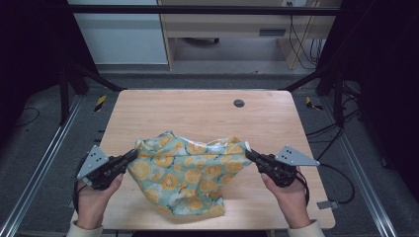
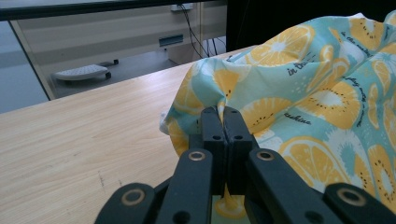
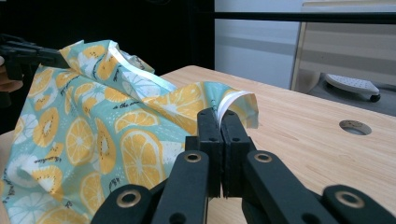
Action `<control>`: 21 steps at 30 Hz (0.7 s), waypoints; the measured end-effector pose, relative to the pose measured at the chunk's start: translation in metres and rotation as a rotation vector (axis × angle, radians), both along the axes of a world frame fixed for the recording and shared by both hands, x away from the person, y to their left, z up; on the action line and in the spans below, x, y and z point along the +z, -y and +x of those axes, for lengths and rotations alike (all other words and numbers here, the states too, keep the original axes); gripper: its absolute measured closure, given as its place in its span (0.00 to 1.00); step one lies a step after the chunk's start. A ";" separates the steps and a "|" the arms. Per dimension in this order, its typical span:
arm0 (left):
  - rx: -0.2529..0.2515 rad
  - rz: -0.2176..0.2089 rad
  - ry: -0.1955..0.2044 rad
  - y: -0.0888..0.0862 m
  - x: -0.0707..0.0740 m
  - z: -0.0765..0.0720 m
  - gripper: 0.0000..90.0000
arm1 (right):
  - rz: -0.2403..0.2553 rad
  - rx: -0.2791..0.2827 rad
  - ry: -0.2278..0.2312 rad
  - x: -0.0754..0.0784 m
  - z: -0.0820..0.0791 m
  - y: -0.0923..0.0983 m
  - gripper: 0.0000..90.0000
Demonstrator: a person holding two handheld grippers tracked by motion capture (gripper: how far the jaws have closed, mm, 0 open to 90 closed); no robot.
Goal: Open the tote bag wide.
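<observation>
A teal cloth (image 1: 190, 173) printed with orange slices lies crumpled on the near half of the wooden table (image 1: 197, 111). My left gripper (image 1: 134, 154) pinches the cloth's left edge, and in the left gripper view its jaws (image 2: 224, 112) are shut with the cloth (image 2: 317, 93) bunched between them. My right gripper (image 1: 248, 155) holds the right corner. In the right gripper view its jaws (image 3: 219, 114) are shut on the cloth (image 3: 93, 130), whose white underside curls up at the corner. The cloth hangs slack between the two grippers, slightly raised at both held ends.
A round cable hole (image 1: 238, 103) sits near the table's far edge, also the round hole (image 3: 355, 127) in the right gripper view. Black frame posts stand at both sides. A cabinet and cables lie beyond the table. Bare wood (image 1: 197, 111) stretches behind the cloth.
</observation>
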State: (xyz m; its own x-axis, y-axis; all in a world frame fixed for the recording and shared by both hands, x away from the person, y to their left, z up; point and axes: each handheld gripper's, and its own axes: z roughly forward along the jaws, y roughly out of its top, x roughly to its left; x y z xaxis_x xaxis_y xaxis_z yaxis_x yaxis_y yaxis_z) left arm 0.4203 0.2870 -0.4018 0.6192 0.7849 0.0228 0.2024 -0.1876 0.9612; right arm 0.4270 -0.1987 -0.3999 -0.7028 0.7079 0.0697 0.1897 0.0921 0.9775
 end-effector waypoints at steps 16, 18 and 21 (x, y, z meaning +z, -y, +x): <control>-0.057 -0.020 -0.023 -0.003 -0.011 -0.018 1.00 | -0.056 0.022 -0.003 -0.007 -0.015 0.003 0.99; -0.055 -0.026 -0.032 -0.003 -0.013 -0.019 1.00 | -0.078 0.023 -0.001 -0.009 -0.016 0.002 0.99; -0.054 -0.030 -0.038 -0.004 -0.014 -0.021 1.00 | -0.082 0.031 -0.005 -0.010 -0.017 0.002 0.99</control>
State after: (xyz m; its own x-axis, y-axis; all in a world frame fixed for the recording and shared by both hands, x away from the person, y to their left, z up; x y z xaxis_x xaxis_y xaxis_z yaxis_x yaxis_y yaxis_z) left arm 0.3996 0.2911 -0.4161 0.6603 0.7506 -0.0244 0.2295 -0.1708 0.9582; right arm 0.4099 -0.2002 -0.4102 -0.7244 0.6892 0.0161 0.1903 0.1775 0.9655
